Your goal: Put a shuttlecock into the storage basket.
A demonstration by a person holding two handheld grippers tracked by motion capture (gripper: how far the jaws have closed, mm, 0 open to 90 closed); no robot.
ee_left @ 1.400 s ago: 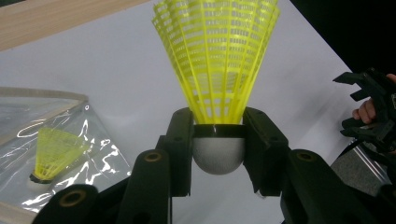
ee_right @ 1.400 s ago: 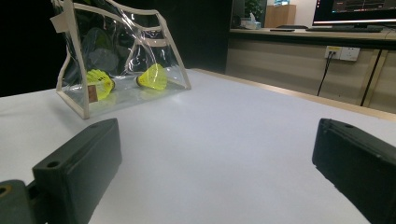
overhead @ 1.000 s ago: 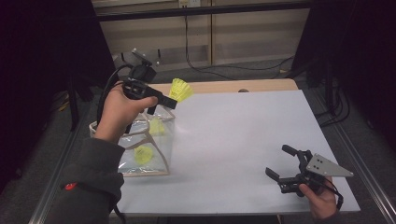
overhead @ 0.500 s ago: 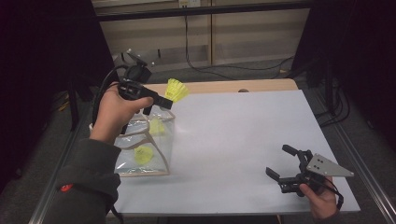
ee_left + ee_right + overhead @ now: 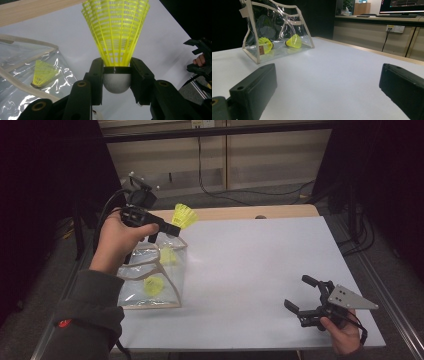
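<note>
Now the left tool (image 5: 167,226) has moved a little back toward the person with its load, and its jaws are clamped on the grey cork of a yellow plastic-mesh shuttlecock (image 5: 117,32), which hangs just above the far edge of the clear plastic bag with beige trim (image 5: 150,280). I judge that dropping it into the bag is close. Two more yellow shuttlecocks (image 5: 293,41) lie inside. The right tool (image 5: 311,301) rests low, jaws apart, holding nothing. The white table (image 5: 260,270) stands in a dim room with wooden panels.
</note>
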